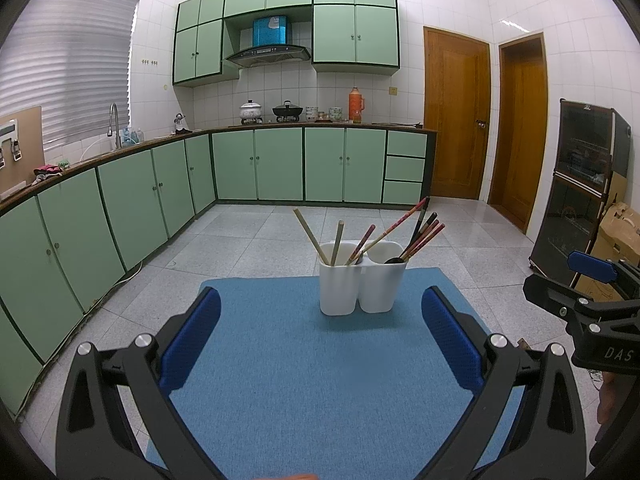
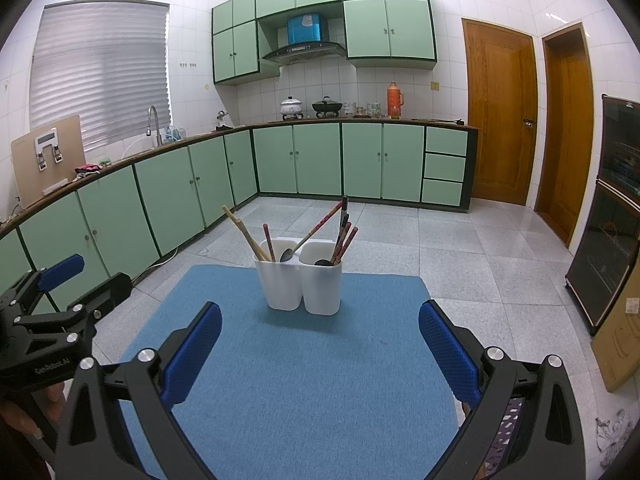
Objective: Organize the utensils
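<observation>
Chopsticks [image 1: 420, 236] stand in the white holder [image 1: 360, 288]; left tool [image 1: 320, 336] and right tool [image 2: 320, 344] released.

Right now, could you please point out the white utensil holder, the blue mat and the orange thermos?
white utensil holder [image 1: 338, 292]: left wrist view, left compartment's front wall.
blue mat [image 2: 280, 360]: right wrist view, bare middle.
orange thermos [image 2: 394, 101]: right wrist view, body.

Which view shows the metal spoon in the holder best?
The right wrist view: the spoon bowl shows clearly above the left compartment's rim of the white holder. In the left wrist view, chopsticks and the rim mostly hide it.
</observation>
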